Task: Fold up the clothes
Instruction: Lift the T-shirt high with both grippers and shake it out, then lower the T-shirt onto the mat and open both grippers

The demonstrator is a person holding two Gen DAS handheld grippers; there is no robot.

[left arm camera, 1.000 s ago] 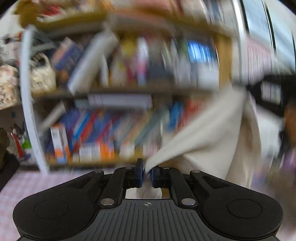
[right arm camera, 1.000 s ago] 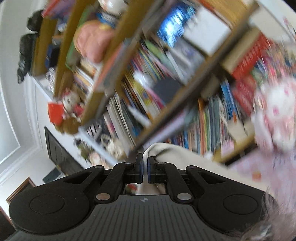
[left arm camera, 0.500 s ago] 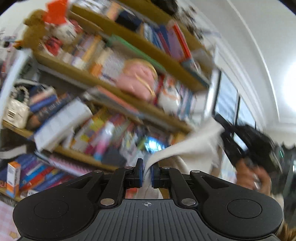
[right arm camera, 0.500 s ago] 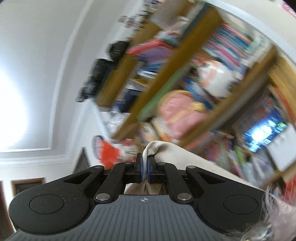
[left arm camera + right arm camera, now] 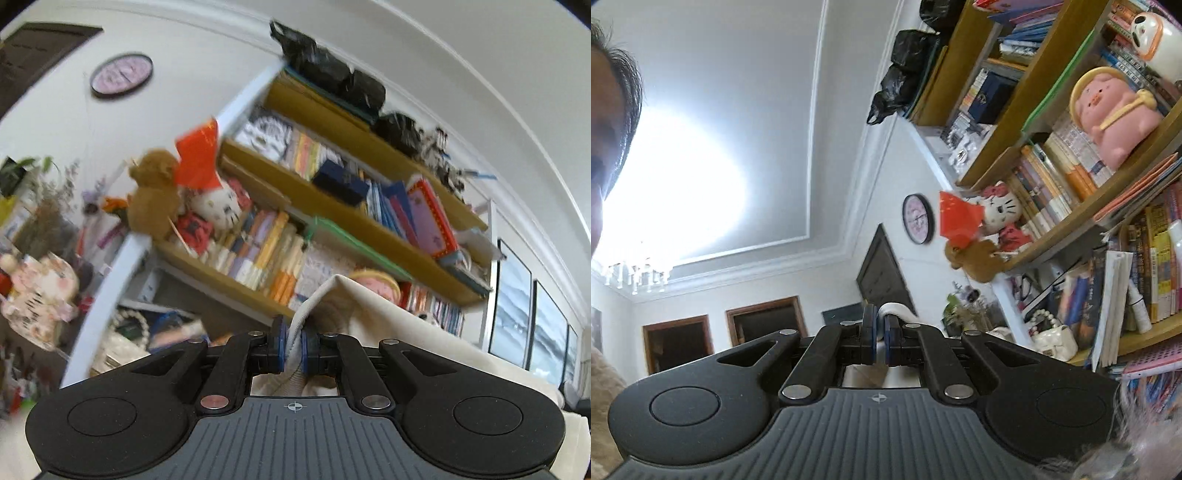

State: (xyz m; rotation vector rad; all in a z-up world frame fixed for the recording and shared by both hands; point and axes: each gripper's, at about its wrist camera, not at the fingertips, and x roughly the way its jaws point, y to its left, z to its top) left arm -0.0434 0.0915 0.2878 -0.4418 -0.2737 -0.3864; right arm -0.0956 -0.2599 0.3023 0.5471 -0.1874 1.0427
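A cream-coloured garment (image 5: 399, 325) is held up in the air by both grippers. My left gripper (image 5: 291, 345) is shut on its ribbed edge, and the cloth spreads away to the right over the gripper body. In the right wrist view only a small white fold of the garment (image 5: 895, 309) shows, pinched in my right gripper (image 5: 881, 338), which is shut on it. Both grippers point upward at the wall and ceiling. The rest of the garment hangs out of sight below.
A tall wooden bookshelf (image 5: 369, 221) packed with books and plush toys fills the wall ahead, also seen as the bookshelf (image 5: 1071, 166) on the right. A round clock (image 5: 122, 74) hangs on the wall. A person's head (image 5: 609, 110) is at the left edge.
Both grippers have risen and tilted upward while still holding the garment; the views swung from the lower shelves to the top shelves, wall and ceiling. The other gripper has dropped out of the left view.
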